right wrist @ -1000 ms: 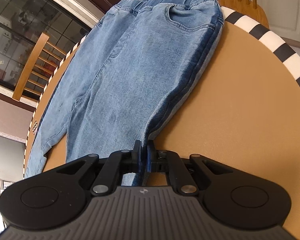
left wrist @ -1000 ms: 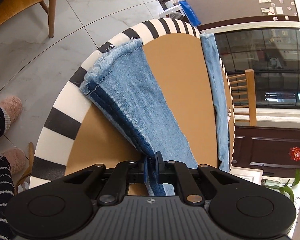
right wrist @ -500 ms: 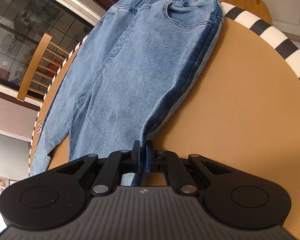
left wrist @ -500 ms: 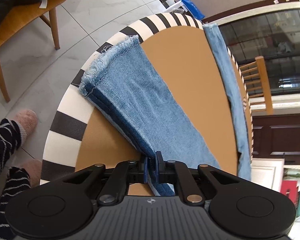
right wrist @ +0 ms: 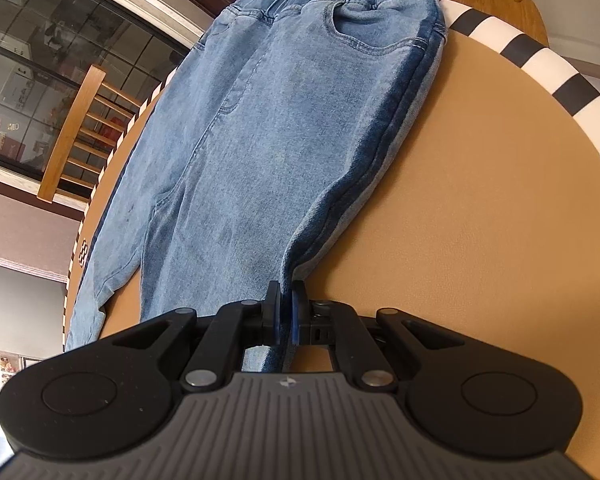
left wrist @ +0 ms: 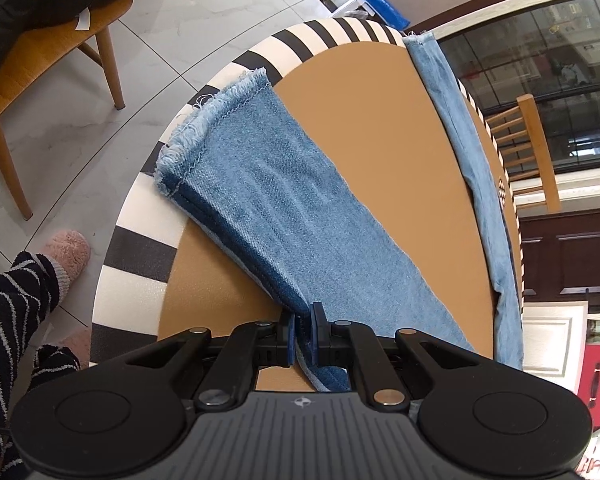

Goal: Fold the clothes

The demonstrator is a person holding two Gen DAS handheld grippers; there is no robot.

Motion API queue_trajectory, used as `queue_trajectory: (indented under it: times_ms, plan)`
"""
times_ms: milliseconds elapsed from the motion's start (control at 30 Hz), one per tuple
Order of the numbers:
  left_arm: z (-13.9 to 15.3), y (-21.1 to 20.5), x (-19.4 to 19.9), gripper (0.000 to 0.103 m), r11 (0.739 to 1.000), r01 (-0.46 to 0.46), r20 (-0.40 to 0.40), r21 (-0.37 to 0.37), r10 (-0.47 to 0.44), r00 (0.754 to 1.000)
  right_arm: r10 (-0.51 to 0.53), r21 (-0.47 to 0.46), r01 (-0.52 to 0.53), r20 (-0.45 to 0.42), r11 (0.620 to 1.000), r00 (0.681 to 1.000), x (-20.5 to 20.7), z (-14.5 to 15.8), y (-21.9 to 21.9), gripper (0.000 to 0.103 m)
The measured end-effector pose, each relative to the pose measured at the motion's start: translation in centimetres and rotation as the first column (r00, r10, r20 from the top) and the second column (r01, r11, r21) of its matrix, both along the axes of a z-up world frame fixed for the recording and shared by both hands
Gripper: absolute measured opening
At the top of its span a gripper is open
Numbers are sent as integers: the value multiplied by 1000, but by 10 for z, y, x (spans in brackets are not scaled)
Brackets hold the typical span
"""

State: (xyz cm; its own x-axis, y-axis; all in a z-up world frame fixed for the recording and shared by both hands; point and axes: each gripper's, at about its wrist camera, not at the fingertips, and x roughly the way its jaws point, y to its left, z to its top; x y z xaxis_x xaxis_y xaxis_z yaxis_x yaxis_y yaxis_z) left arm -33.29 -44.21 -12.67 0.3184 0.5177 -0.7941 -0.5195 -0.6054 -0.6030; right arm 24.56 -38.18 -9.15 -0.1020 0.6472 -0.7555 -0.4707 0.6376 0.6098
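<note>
- Jeans (right wrist: 260, 128): spread flat on the round table (right wrist: 480, 180), waistband at the far edge, frayed hem (left wrist: 216, 120) on the striped rim.
- Left gripper (left wrist: 303, 334): clenched on the leg's side seam.
- Right gripper (right wrist: 286, 320): clamped on the same outer seam, apparently nearer the thigh.

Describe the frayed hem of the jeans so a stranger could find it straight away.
Start at the round tan table with the black-and-white striped rim. The blue jeans lie across it, one leg running out to the rim on the side nearest the pink slipper. The frayed hem is that leg's end, whitish fringe overlapping the stripes.
</note>
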Motion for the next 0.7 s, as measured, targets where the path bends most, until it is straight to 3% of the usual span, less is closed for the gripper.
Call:
queue_trajectory:
  times_ms: [233,400,567,700]
  plan:
    - [13,-3,-6,7,1000,1,42,26,-3,999,-28,8,28,13,1000,1000,-5,6,-7,6]
    - [41,6,-14,7,997,12,114,77,-21,993,-30,75,24,82,997,996,-14,39,-16,6]
    - [75,45,-23,7,987,14,158,163,-40,987,-39,143,25,95,989,995,-12,80,1,6]
    - [94,102,-29,7,980,21,206,196,-62,977,-33,151,13,134,988,990,-10,112,53,5]
